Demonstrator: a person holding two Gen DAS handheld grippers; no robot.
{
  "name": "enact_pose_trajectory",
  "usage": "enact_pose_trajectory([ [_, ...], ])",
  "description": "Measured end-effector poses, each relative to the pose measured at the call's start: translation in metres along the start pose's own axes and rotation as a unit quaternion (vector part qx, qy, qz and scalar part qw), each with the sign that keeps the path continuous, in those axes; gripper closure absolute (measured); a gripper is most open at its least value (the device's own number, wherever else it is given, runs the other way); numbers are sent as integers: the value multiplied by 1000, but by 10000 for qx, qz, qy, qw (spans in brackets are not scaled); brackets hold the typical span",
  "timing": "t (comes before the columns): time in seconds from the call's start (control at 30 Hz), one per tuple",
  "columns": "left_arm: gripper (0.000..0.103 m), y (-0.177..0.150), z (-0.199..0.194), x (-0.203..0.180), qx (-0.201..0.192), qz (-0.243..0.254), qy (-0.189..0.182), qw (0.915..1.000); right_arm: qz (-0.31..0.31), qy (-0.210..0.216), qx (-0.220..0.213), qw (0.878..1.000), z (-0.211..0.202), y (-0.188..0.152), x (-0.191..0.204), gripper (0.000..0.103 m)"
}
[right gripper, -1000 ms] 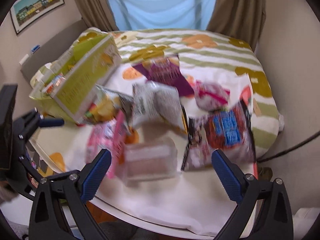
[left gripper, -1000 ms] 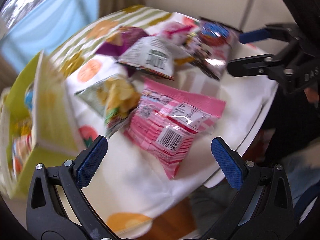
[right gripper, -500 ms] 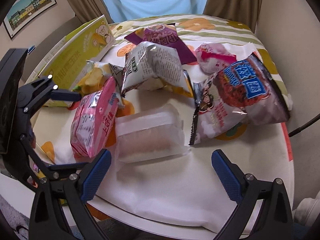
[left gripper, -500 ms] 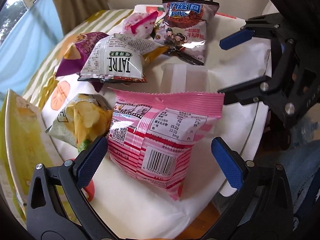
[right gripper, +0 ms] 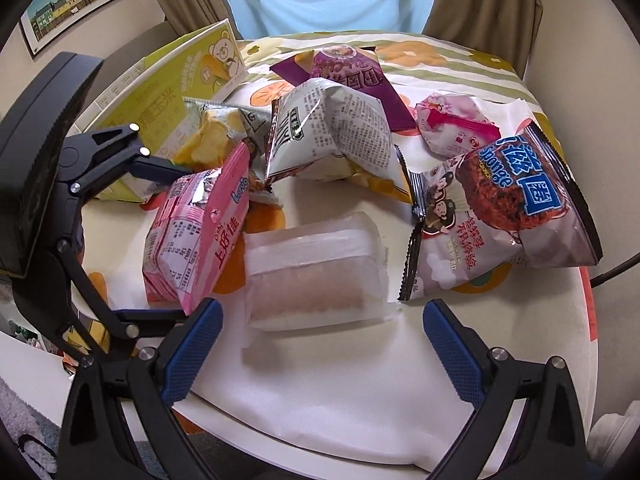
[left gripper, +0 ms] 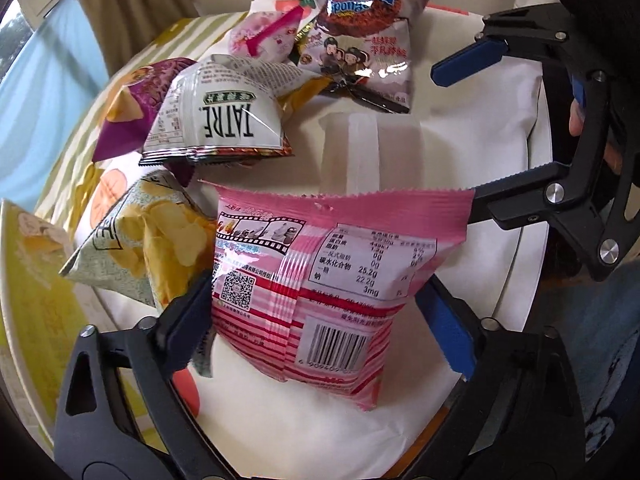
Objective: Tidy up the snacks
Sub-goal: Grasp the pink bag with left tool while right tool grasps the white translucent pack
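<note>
Left tongs [left gripper: 316,316] have just been closing: a second ago their blue pads stood wide of the pink bag [left gripper: 340,276] with cloth showing on both sides, and now the pads sit at the bag's two flanks, the left one against its edge at about 9 o'clock, the right one just beside the edge at 3 o'clock. From the left wrist view I cannot tell that both pads press yet, so I read this as a grasp being formed rather than finished, with the bag standing on edge on the table [left gripper: 516,184] between the jaws. That suggests the pink bag is the first snack to be sorted, and the yellow-green box [right gripper: 160,92] at 10 o'clock in the right wrist view looks like a likely home for it. Both views have also sharpened from blur as the grippers dropped closer over the pile. The left tool tips steeply down onto the bag from the table's near edge. Right tongs [right gripper: 324,352] are spread wide and pinch nothing; they tilt down toward the clear pack [right gripper: 316,276], which lies flat at 12 o'clock just ahead of the tips, with the sponge bag [right gripper: 508,220] at 2 o'clock. Other bags stay heaped behind, toward the curtains.
</note>
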State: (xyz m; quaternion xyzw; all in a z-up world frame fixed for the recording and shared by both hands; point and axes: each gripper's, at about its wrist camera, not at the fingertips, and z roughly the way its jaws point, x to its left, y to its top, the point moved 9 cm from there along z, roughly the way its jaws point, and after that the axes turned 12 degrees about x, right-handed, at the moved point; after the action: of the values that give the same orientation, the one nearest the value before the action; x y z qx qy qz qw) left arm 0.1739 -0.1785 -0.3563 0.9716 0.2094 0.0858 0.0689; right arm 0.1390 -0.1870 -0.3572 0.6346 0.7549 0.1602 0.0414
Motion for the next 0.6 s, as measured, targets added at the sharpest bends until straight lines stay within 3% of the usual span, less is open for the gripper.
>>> enact_pose_trajectory([
  [0.13, 18, -2, -3, 0, -33, 10, 94, 10000, -35, -34, 17, 10000, 3, -3, 1, 3],
  [0.2, 28, -3, -4, 0, -29, -18, 124, 9999, -46, -28, 17, 10000, 4, -4, 1, 3],
  [0.6, 35, -25, -11, 4, 53, -355, 190, 9992, -399, -217, 8, 9990, 17, -2, 15, 3],
])
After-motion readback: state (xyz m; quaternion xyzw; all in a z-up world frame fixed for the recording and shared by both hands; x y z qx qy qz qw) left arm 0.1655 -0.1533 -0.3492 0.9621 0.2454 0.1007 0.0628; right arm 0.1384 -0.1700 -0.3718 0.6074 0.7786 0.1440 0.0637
